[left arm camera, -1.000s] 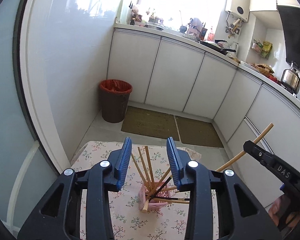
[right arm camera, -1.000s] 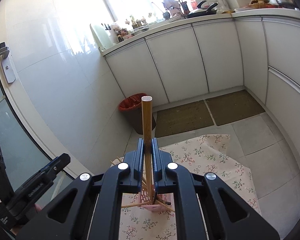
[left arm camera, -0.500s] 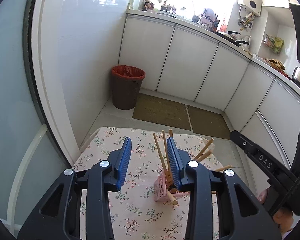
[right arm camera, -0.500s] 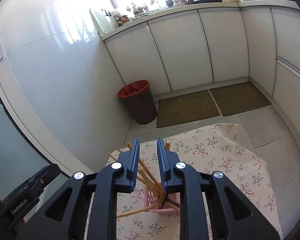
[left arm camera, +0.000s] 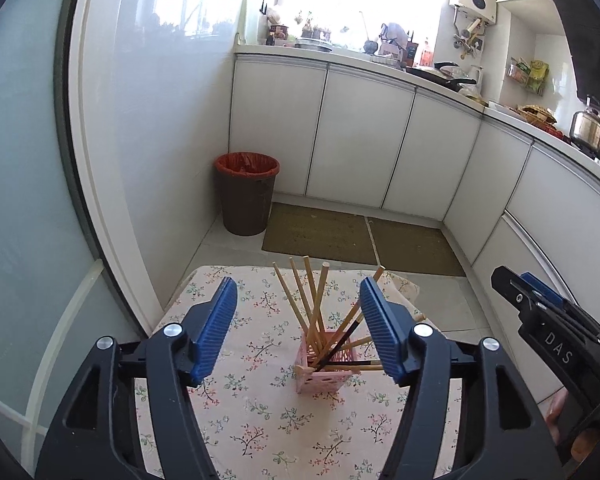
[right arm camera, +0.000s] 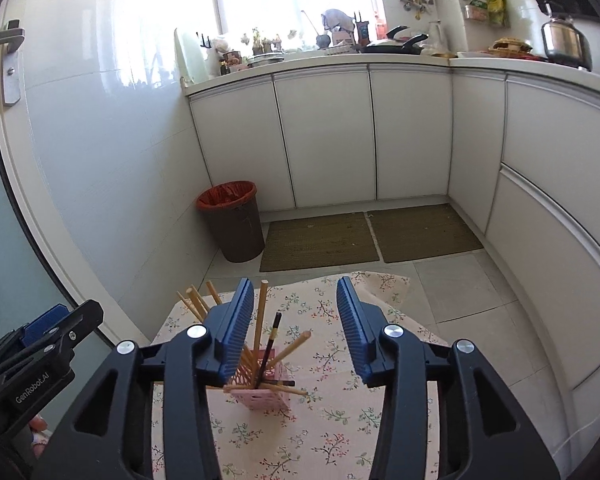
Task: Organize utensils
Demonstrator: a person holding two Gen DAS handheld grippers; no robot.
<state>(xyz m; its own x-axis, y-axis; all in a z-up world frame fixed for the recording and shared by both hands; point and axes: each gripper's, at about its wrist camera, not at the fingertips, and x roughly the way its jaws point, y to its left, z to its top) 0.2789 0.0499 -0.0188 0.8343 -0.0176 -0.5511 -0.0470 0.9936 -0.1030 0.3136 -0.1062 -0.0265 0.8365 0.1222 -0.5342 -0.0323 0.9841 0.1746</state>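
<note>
My ribbed blue pads [left arm camera: 216,332] sit on matt black plastic, above pale wooden chopsticks [left arm camera: 316,304], a perforated pink plastic holder [left arm camera: 324,378], and a floral cloth [left arm camera: 260,420].

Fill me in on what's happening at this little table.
A person holding a gripper in each hand is sorting chopsticks into a pink holder on the floral tablecloth. Both the left gripper and the right gripper are opening and grip nothing. The chopsticks, mostly wooden and some dark, stand fanned out in the holder.
</note>
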